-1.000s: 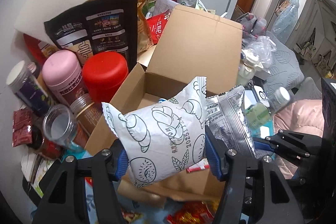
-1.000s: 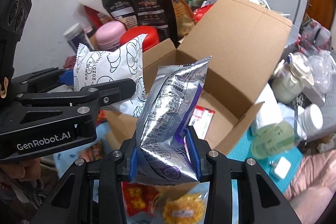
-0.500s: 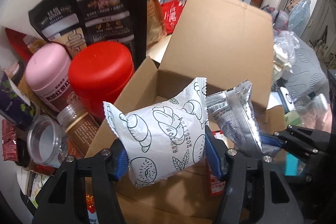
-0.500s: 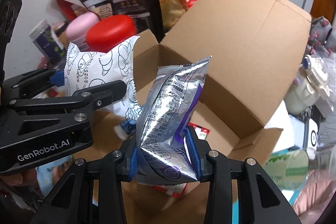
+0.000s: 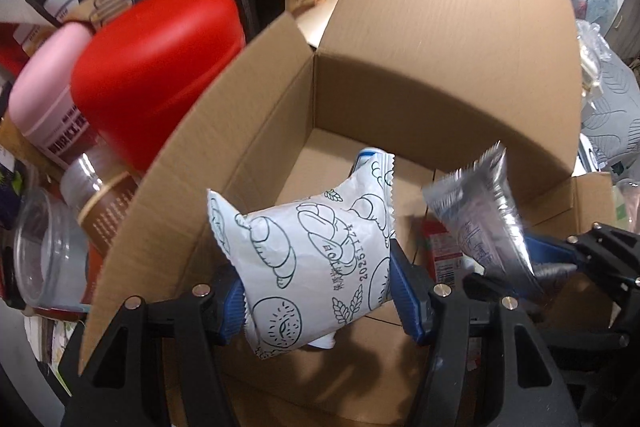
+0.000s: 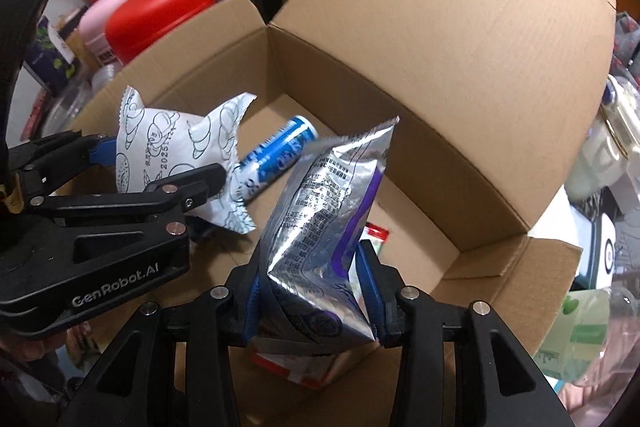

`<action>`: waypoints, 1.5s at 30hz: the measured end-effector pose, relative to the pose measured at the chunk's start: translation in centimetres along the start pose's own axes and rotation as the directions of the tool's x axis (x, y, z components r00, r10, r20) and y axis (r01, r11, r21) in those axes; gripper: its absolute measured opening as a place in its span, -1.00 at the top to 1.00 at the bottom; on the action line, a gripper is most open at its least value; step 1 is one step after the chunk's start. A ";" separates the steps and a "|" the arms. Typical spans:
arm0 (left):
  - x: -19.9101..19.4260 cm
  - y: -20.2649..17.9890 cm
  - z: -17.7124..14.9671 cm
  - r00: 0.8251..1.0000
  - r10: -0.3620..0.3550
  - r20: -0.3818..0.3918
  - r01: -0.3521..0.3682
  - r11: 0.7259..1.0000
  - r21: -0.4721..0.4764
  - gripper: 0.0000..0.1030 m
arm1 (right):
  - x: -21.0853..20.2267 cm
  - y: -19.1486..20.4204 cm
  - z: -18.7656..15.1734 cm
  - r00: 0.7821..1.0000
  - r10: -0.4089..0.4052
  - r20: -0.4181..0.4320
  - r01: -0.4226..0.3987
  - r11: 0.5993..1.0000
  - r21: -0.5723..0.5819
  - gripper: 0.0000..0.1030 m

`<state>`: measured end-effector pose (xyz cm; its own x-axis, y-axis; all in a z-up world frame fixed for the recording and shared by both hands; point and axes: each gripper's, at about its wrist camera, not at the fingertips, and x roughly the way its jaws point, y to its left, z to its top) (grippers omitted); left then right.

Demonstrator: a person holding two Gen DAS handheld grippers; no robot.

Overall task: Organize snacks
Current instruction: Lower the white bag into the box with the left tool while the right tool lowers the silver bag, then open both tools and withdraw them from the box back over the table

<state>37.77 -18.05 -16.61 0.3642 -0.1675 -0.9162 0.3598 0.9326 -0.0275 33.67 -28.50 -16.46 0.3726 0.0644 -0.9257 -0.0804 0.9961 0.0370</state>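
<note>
Change: since the earlier frames both grippers have sunk toward the cardboard box, whose walls now fill both views; the right jaws have just been opening a little with the silver packet between them.
Left wrist view, left gripper [image 5: 316,291]: jaws at a middling width, blue pads pressed on both sides of the white bread packet [image 5: 316,255].
Left wrist view, white bread packet: stands up out of the jaws, over the open cardboard box [image 5: 440,39].
Left wrist view, silver packet [image 5: 486,223]: just right of the left jaws, blurred, tilted, over the box floor.
Left wrist view, outside: a red canister [image 5: 156,67] and a pink canister [image 5: 44,91] lie left of the jaws, beyond the box wall.
Right wrist view, right gripper [image 6: 310,301]: jaws fairly narrow, pads on either side of the silver packet [image 6: 324,219]; whether both pads press it cannot be told.
Right wrist view, box floor: a blue-and-white tube [image 6: 276,155] lies ahead of the jaws, a red-edged packet [image 6: 378,233] just beyond the right pad.
Right wrist view, left gripper [image 6: 160,167]: left of the right jaws, holding the white bread packet [image 6: 176,143].
</note>
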 end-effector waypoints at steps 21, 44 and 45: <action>-3.4 -1.6 0.5 0.995 0.098 0.019 -0.098 0.995 0.012 -0.25 | -2.6 -0.1 -1.2 0.993 -0.113 -0.031 0.113 0.994 -0.011 -0.11; -20.3 -0.3 0.0 0.965 0.077 0.252 -0.071 0.997 -0.034 -0.25 | -18.6 2.9 -1.5 0.962 -0.128 0.240 0.128 0.992 0.015 -0.11; -21.2 -0.3 -0.3 0.962 0.075 0.264 -0.067 0.997 -0.039 -0.25 | -19.1 3.0 -1.7 0.960 -0.125 0.251 0.125 0.992 0.016 -0.11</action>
<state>29.68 -14.67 2.72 0.6039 -0.1753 -0.7775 0.3010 0.9535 0.0188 24.77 -26.82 0.73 0.5994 -0.0475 -0.7991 -0.0182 0.9972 -0.0729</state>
